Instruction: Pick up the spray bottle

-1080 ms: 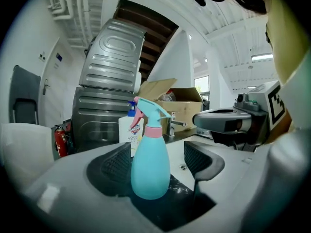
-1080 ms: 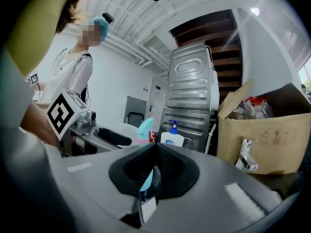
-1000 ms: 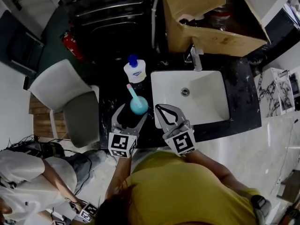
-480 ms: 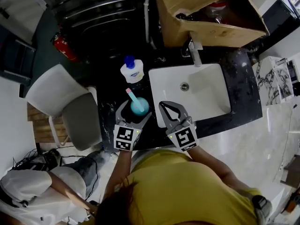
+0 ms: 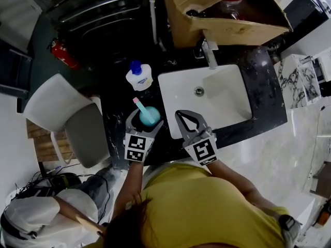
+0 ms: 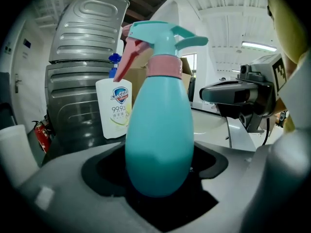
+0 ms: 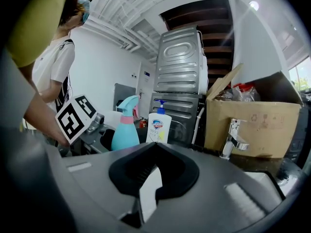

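Centre frame, the teal spray bottle (image 5: pixel 150 115) is being bracketed on the black table (image 5: pixel 261 81) by the left gripper's (image 5: pixel 145 119) wide, closing fingers; the right gripper's (image 5: pixel 179 113) fingers are being held together, empty.

Pretty sure this is a wash-up corner inside some workshop or lab-type space, not a home bathroom. There's a white sink (image 5: pixel 220 105) set in a black marbled counter (image 5: pixel 264 84), with a chrome tap (image 5: pixel 209 56) right behind it. A pump bottle of hand wash (image 5: pixel 138 77) and a teal spray bottle (image 5: pixel 149 115) sit just left of the sink. But behind the sink there's also an open cardboard box (image 5: pixel 227 32), a big ribbed steel appliance (image 5: pixel 103 9) back-left, a red fire extinguisher (image 5: pixel 63 55) further left, loose cables (image 5: pixel 39 182) on the floor, and a bare white ceiling (image 6: pixel 228 18) with a strip light (image 6: pixel 257 45).
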